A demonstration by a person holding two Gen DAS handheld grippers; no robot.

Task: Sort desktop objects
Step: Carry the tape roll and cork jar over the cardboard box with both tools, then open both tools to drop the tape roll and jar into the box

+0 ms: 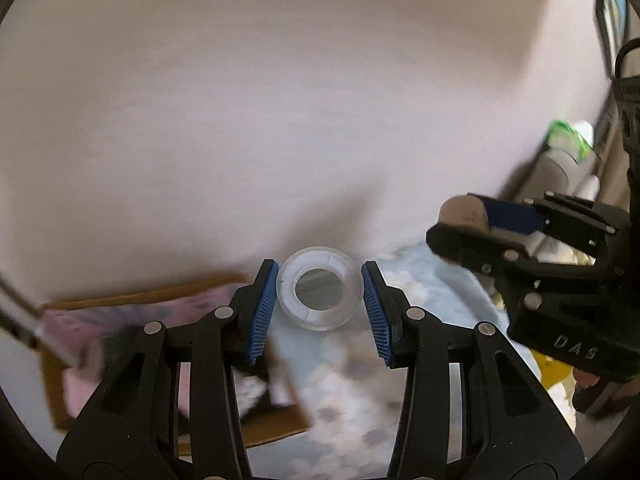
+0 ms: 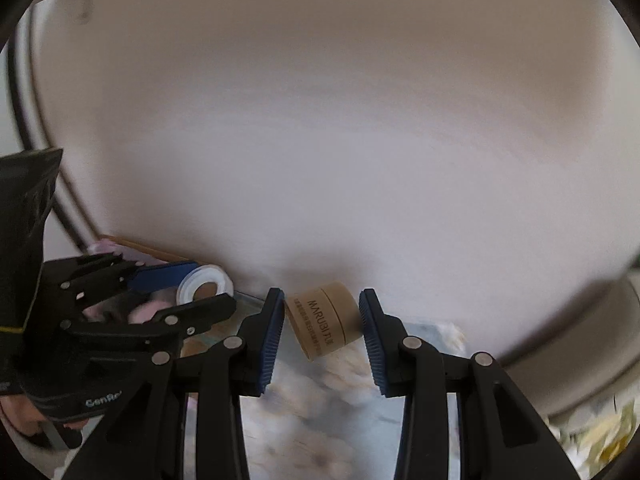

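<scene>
My left gripper (image 1: 320, 276) is shut on a small clear round jar (image 1: 320, 292) with a white ring and a grey centre, held in the air between the blue pads. My right gripper (image 2: 321, 300) is shut on a tan cardboard cylinder (image 2: 324, 318) with dark print, tilted between its pads. Both grippers are side by side. The right gripper (image 1: 454, 218) with the cylinder (image 1: 464, 210) is at the right of the left wrist view. The left gripper (image 2: 212, 284) with the jar (image 2: 206, 286) is at the left of the right wrist view.
Below lies a light blue patterned surface (image 1: 340, 400). A brown cardboard box (image 1: 272, 432) holding pink things (image 1: 80, 320) stands at the lower left. A green and white packet (image 1: 568, 136) sits at the far right. A pale wall (image 1: 280, 100) fills the view ahead. Everything around is blurred.
</scene>
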